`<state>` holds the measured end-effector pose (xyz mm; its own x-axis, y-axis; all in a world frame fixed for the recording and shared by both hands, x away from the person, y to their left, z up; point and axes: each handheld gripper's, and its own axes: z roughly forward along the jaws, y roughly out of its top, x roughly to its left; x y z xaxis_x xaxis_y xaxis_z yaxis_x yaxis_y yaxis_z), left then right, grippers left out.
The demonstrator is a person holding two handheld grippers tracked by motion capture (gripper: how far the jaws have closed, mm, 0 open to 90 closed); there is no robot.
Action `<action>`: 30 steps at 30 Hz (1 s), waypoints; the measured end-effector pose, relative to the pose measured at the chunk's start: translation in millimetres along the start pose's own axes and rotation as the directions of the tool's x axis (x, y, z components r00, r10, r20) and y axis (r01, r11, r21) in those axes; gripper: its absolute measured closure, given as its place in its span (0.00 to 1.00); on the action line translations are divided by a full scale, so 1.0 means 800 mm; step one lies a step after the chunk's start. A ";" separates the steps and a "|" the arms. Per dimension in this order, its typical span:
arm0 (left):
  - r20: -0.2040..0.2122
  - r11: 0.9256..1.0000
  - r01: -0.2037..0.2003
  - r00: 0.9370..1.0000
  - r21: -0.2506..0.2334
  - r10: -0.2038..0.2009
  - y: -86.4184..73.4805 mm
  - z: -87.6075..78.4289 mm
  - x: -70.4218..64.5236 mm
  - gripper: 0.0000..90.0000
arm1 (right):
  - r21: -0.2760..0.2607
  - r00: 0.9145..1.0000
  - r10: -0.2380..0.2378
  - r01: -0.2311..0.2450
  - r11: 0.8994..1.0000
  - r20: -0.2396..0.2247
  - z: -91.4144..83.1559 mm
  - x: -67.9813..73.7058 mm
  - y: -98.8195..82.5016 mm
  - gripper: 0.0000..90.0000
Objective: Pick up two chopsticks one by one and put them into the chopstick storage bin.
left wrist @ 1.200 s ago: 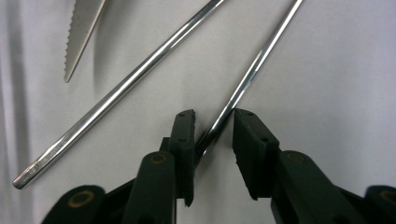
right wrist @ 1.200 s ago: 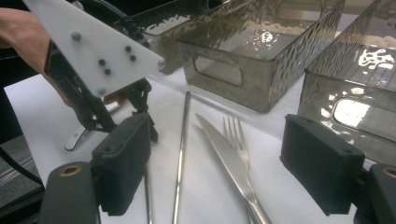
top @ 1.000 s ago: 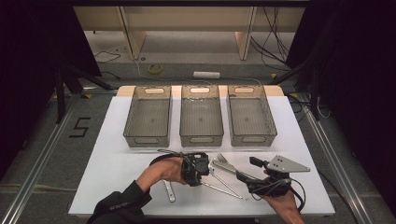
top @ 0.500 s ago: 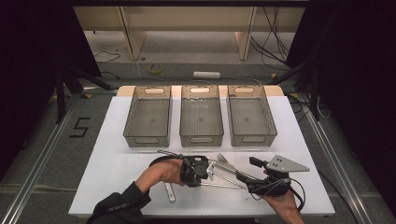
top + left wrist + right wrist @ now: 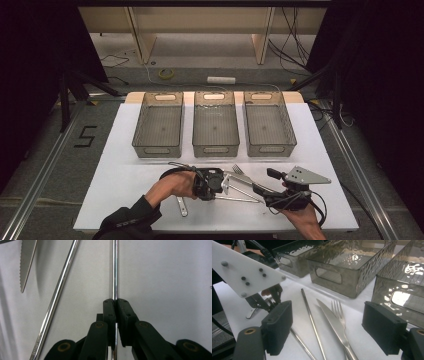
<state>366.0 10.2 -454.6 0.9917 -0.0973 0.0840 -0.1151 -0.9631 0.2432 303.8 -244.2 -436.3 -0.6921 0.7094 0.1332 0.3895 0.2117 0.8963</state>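
While three empty bins (image 5: 214,131) line the white worktop's (image 5: 120,165) far edge, the left claw (image 5: 115,302) pinches a thin, stiff, slippery steel rod (image 5: 115,267) near the front edge; the right claw (image 5: 327,330) stands spread.

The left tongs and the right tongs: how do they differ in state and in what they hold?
The left tongs are closed, pads pressing a thin metal rod between them; the right tongs stand wide open and grip nothing. The left tongs lie low along the white table; the right tongs hover over a knife and a fork without touching them. Both have black jaws and are held by a hand.
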 end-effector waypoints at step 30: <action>-0.057 0.985 0.075 0.995 -0.154 -0.085 -0.005 -0.073 -0.011 0.95 | -0.076 1.000 0.018 -0.016 0.997 0.023 -0.013 -0.007 0.003 0.28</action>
<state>354.5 29.6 -399.8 0.9930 -0.0010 0.1179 -0.0478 -0.9176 0.3947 302.6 -254.3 -430.6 -0.6704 0.7288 0.1396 0.3536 0.1484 0.9235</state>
